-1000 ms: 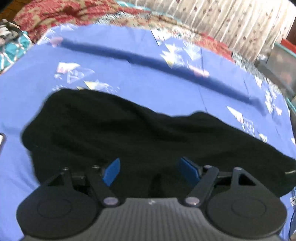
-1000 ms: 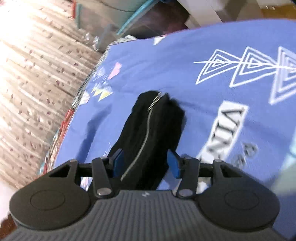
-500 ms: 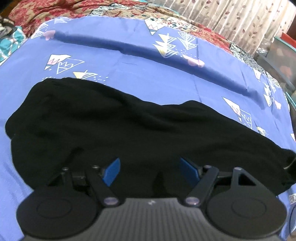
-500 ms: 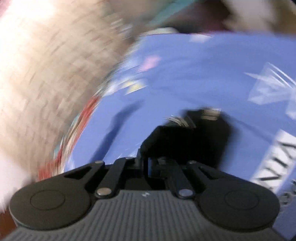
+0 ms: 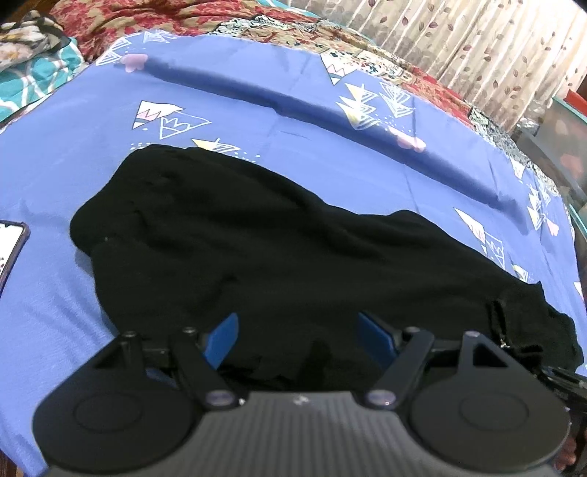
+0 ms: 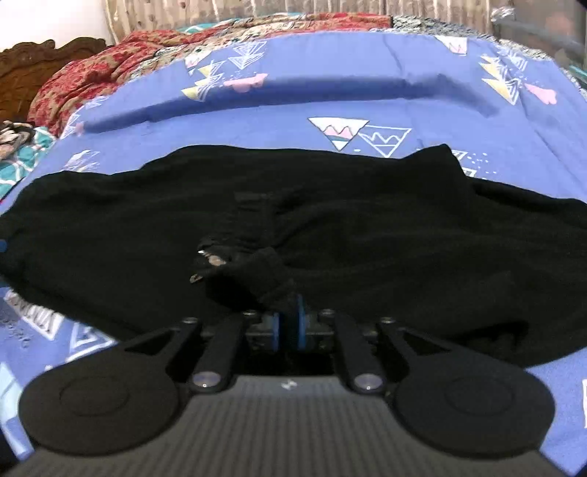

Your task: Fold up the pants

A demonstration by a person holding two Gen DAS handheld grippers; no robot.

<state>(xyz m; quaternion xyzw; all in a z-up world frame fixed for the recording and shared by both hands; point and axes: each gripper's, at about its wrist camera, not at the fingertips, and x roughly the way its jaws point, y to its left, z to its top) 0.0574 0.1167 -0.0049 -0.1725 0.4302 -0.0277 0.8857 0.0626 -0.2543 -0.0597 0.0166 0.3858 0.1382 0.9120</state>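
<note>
The black pants (image 5: 279,249) lie spread across the blue patterned bedsheet (image 5: 256,110), long side running left to right. My left gripper (image 5: 299,335) is open, its blue pads over the near edge of the pants with cloth between them. In the right wrist view the pants (image 6: 367,227) fill the middle. My right gripper (image 6: 288,324) is shut on a fold of the black cloth near the zipper (image 6: 209,260), held just above the rest of the pants.
A phone (image 5: 11,249) lies at the left edge of the sheet. Red floral bedding (image 5: 183,14) and a teal cloth (image 5: 33,80) lie at the far side. Curtains (image 5: 477,47) hang behind. A dark wooden headboard (image 6: 33,69) stands at the far left.
My right gripper has shut on the pants by the zipper and swung round to face across the bed. My left gripper stayed open and shifted slightly along the pants.
</note>
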